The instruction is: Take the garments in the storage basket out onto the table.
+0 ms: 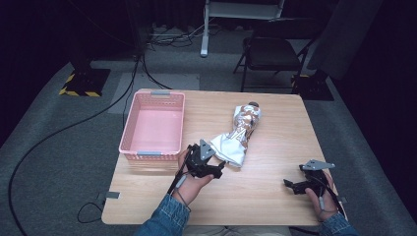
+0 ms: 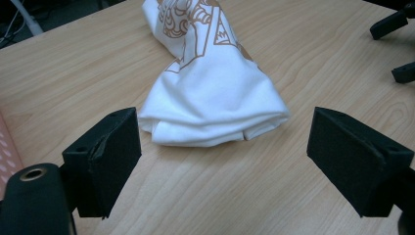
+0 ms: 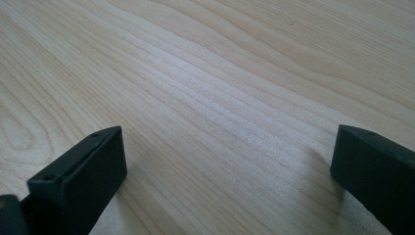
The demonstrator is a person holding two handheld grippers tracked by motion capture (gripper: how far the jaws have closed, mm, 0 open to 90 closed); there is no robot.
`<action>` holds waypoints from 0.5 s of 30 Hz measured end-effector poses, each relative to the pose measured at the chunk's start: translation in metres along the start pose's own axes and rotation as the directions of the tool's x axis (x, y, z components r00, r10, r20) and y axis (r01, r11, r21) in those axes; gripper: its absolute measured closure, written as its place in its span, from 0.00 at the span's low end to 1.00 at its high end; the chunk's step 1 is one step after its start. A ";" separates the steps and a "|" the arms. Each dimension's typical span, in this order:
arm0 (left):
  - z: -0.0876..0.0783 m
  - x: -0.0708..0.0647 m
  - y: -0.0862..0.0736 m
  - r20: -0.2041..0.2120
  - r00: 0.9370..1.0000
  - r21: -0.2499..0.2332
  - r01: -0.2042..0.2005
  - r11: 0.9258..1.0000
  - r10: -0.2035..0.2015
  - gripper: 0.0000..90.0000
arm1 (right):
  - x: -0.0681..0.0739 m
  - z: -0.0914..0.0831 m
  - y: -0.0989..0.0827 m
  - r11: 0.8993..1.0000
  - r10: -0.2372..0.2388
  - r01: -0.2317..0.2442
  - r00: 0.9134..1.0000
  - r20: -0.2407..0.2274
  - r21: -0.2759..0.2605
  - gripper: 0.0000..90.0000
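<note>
The rolled white T-shirt (image 1: 239,132), printed in gold-brown, lies on the wooden table (image 1: 265,196) just to the right of the pink basket (image 1: 153,127), apart from it. Its long axis runs on a slant: the near end, a plain white folded bulge, lies level with the basket's front corner, and the far end, bearing the print, points away from the person and a little off to the right of the basket.

The left gripper (image 1: 219,169) sits right at that near end, beside the basket's front right corner. In the left gripper view its jaws stand wide apart and empty, one on each side of the T-shirt's folded end (image 2: 215,110), which lies just ahead of them and not yet between the pads. So the roll stretches straight away from this gripper, end-on, and a short push forward along the roll's axis would likely bring the bulge between the jaws.

The right gripper (image 1: 291,186) rests well to the right of the basket, near the table's front edge and apart from the T-shirt; its jaws are also spread wide over bare wood, holding nothing. The left hand (image 1: 193,178) is clearly the nearer one.
</note>
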State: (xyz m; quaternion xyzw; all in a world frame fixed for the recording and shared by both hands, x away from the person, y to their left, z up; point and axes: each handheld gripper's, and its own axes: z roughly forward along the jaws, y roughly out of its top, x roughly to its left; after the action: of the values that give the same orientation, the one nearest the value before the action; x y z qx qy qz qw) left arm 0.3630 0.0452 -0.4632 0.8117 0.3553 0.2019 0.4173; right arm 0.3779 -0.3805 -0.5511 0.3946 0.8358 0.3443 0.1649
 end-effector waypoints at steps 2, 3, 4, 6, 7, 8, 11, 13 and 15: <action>-0.002 0.000 -0.002 -0.003 1.000 -0.002 -0.002 1.000 0.002 0.13 | 0.000 0.000 0.000 1.000 0.000 0.000 1.000 0.000 0.000 0.00; -0.003 0.000 -0.003 -0.004 1.000 -0.002 -0.004 1.000 0.004 0.13 | 0.000 0.000 0.000 1.000 0.000 0.000 1.000 0.000 0.000 0.00; -0.004 0.000 -0.004 -0.004 1.000 -0.002 -0.002 1.000 0.002 0.13 | 0.000 0.000 0.000 1.000 0.000 0.000 1.000 0.000 0.000 0.00; -0.007 0.001 -0.006 -0.009 1.000 -0.001 -0.003 1.000 0.003 0.13 | 0.000 0.000 0.000 1.000 0.000 0.000 1.000 0.000 0.000 0.00; -0.008 0.002 -0.007 -0.012 1.000 0.000 -0.004 1.000 0.004 0.13 | 0.000 0.000 0.000 1.000 0.000 0.000 1.000 0.000 0.000 0.00; -0.009 0.003 -0.008 -0.014 1.000 -0.001 -0.006 1.000 0.006 0.13 | 0.000 0.000 0.000 1.000 0.000 0.000 1.000 0.000 0.000 0.00; -0.012 0.006 -0.012 -0.021 1.000 0.001 -0.005 1.000 0.005 0.13 | 0.000 0.000 0.000 1.000 0.001 -0.001 1.000 0.000 0.000 0.00; -0.015 0.007 -0.015 -0.025 1.000 0.003 -0.005 1.000 0.005 0.13 | 0.000 0.000 0.000 1.000 0.000 0.000 1.000 0.000 0.000 0.00; -0.016 0.008 -0.017 -0.029 1.000 0.003 -0.003 1.000 0.003 0.13 | 0.000 0.000 0.000 1.000 0.000 0.000 1.000 0.000 0.000 0.00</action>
State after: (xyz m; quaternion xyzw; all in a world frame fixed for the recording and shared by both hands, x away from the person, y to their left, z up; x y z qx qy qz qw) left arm 0.3515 0.0671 -0.4676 0.8098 0.3604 0.2139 0.4106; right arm 0.3779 -0.3804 -0.5511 0.3947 0.8357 0.3444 0.1647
